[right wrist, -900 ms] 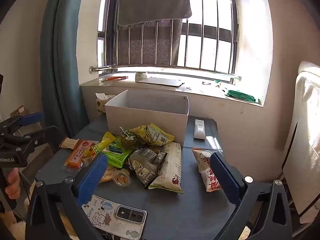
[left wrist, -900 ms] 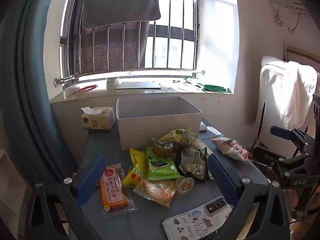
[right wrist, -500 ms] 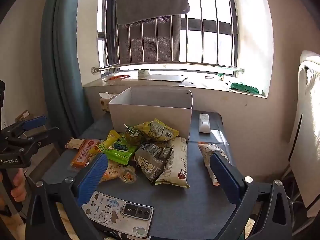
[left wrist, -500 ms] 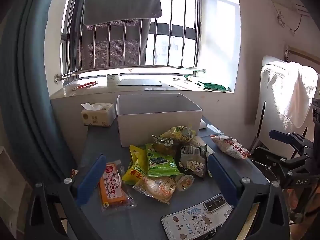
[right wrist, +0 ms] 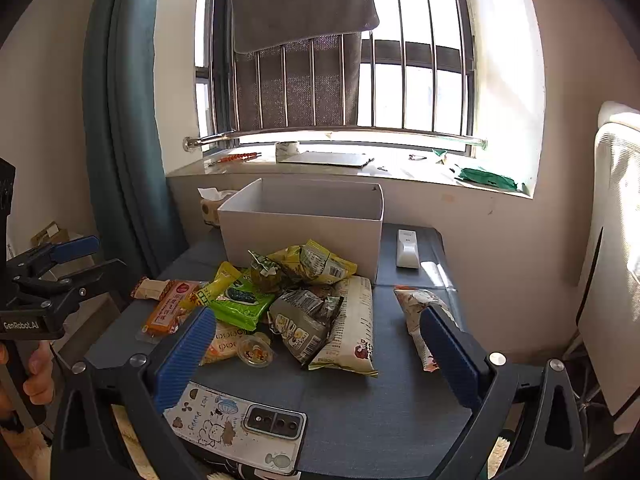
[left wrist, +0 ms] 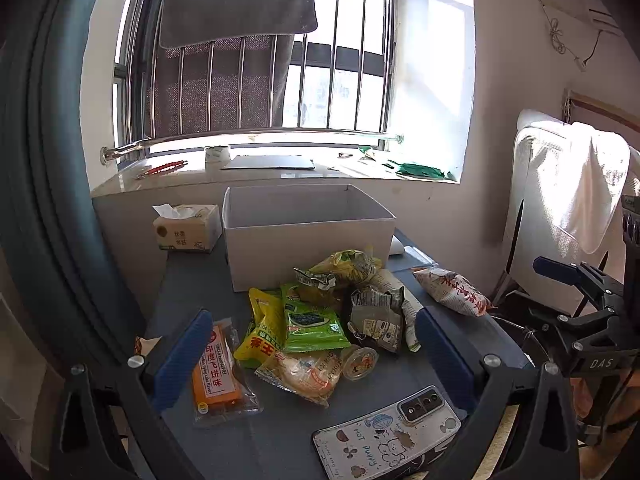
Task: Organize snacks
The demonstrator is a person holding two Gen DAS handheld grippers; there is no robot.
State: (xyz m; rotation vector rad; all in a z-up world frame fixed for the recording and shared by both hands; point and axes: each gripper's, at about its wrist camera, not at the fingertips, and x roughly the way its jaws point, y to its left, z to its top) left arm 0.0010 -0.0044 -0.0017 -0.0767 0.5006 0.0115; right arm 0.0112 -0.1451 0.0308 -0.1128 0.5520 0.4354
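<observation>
- A white cardboard box (left wrist: 308,236) stands open-topped at the far side of a dark grey table (right wrist: 384,400), below a barred window; as far as its inside shows, it looks empty, and it is probably where the snacks are meant to go.
- The snacks (left wrist: 320,316) lie in a loose heap just in front of the box, some overlapping, the farthest close against its front wall.
- In front of the box and to its left lies an orange flat pack (left wrist: 216,372); a yellow bag and a bright green bag (left wrist: 312,324) lie nearer the middle, with a small clear jelly cup (left wrist: 360,362) beside them.
- A long pale packet (right wrist: 354,324) and a crumpled grey-green bag (right wrist: 304,320) sit in front of the box's right half; a red-and-white bag (left wrist: 452,290) lies apart, off the box's right corner.
- A phone (right wrist: 240,424) in a cartoon case lies at the near edge, farthest from the box.
- The left gripper (left wrist: 312,356) and right gripper (right wrist: 316,356) both hover on the near side of the heap, blue pads spread wide, pinching nothing, seemingly poised to pick first items.
</observation>
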